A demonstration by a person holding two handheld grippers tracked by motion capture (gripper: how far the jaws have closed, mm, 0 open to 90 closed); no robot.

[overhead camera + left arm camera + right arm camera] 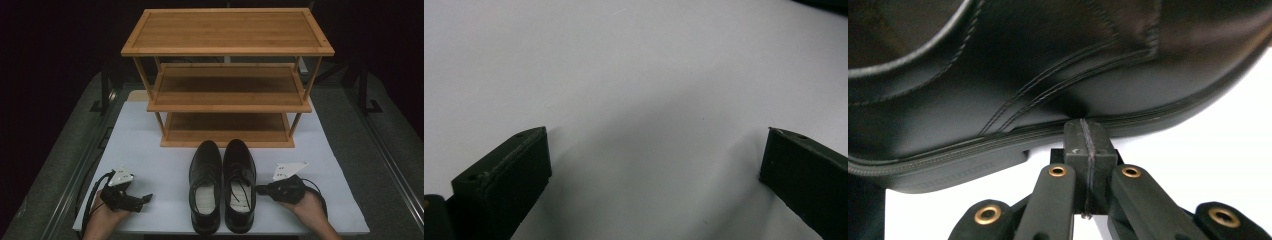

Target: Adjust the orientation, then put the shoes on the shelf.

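Close, right tongs (258, 189) touching shoe (239, 185) edge

White table (150, 150) under bright light; three-tier wooden rack (227, 47) at its far edge. Grey floor (60, 150) either side, darkness beyond rack.

Two black leather lace-up shoes sit side by side on the white table, toes pointing far toward the wooden rack, heels at the near edge. The left shoe (205, 186) and right shoe (239, 184) almost touch along their inner sides. Both are upright on their soles, pale insoles showing, with laces loose on the right one. Glossy uppers with stitched seams.
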